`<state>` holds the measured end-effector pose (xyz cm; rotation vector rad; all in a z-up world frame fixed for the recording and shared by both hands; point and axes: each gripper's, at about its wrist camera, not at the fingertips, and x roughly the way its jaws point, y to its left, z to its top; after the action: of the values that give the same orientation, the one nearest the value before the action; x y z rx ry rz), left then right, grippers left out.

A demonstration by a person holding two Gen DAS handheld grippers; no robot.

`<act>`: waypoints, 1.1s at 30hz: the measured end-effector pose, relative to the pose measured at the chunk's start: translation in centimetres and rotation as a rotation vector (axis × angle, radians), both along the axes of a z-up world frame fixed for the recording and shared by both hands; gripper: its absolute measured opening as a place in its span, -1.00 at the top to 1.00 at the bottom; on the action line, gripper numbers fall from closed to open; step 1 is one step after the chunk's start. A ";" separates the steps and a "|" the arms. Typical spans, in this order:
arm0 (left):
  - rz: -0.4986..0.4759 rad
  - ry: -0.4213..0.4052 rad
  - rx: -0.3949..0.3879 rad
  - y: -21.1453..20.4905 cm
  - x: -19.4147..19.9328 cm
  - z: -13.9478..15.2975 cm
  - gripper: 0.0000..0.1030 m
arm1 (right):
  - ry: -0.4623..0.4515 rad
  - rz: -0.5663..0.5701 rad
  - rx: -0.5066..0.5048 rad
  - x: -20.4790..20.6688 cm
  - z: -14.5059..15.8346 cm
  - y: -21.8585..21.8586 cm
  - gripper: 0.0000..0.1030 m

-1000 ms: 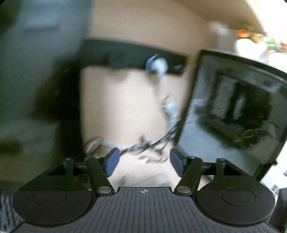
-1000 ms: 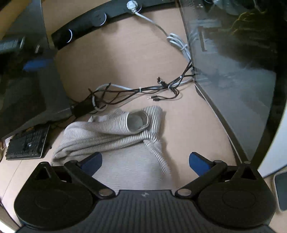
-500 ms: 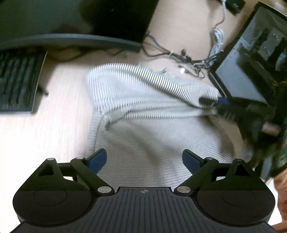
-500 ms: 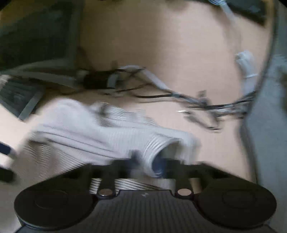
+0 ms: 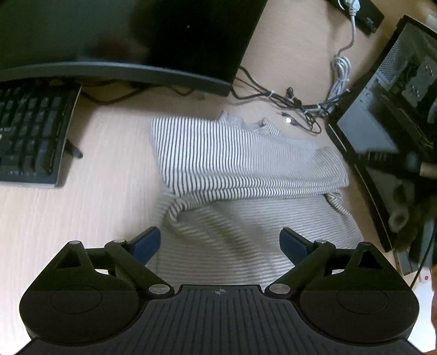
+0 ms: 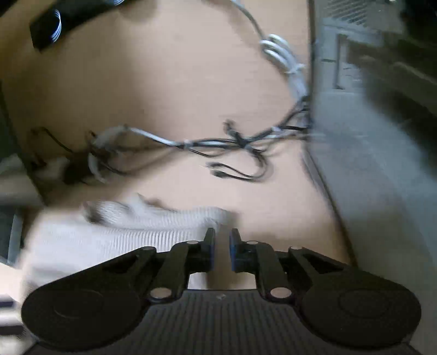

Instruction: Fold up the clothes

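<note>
A grey-and-white striped shirt (image 5: 245, 163) lies on the pale wooden desk (image 5: 95, 218), its upper part folded down over the lower part. My left gripper (image 5: 220, 240) hovers over the shirt's near part, jaws wide and still opening, nothing between its blue pads. In the right wrist view, which is blurred, the shirt (image 6: 123, 234) lies just left of my right gripper (image 6: 221, 243). Its jaws stand a narrow gap apart and are opening. No cloth shows between the pads.
A black keyboard (image 5: 30, 136) lies at the left and a dark monitor (image 5: 136, 35) stands behind the shirt. Tangled cables (image 5: 295, 101) run to a glass-sided computer case (image 5: 396, 95) at the right. A black power strip (image 5: 363, 13) sits at the back.
The left gripper swung down from facing the back of the desk to over the shirt and widened its jaws. The right gripper closed from wide open, swept sideways, and now shows a small gap.
</note>
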<state>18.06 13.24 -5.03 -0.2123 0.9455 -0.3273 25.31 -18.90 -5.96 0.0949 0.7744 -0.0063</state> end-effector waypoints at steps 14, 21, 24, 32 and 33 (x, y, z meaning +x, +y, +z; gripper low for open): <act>-0.106 -0.005 -0.008 -3.7 4.7 -1.9 -0.34 | 0.050 0.174 0.050 -0.1 -1.5 3.6 0.55; -0.112 0.004 -0.081 -2.9 5.7 -2.6 -0.53 | 0.047 0.224 0.007 0.8 -0.3 4.1 0.44; -0.103 0.007 -0.099 -2.6 5.8 -2.6 -0.55 | -0.002 0.259 0.024 2.7 1.4 5.1 0.18; -0.022 0.003 -0.100 -0.5 2.8 -0.3 -0.81 | 0.023 0.338 0.061 10.4 0.2 8.6 0.05; -0.004 -0.005 -0.095 0.0 2.4 0.1 -0.85 | 0.040 0.349 0.064 11.1 -0.4 8.9 0.05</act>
<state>20.42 13.21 -4.91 -0.2968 0.9268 -0.3768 36.37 -9.97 -6.34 0.0193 0.8228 0.3489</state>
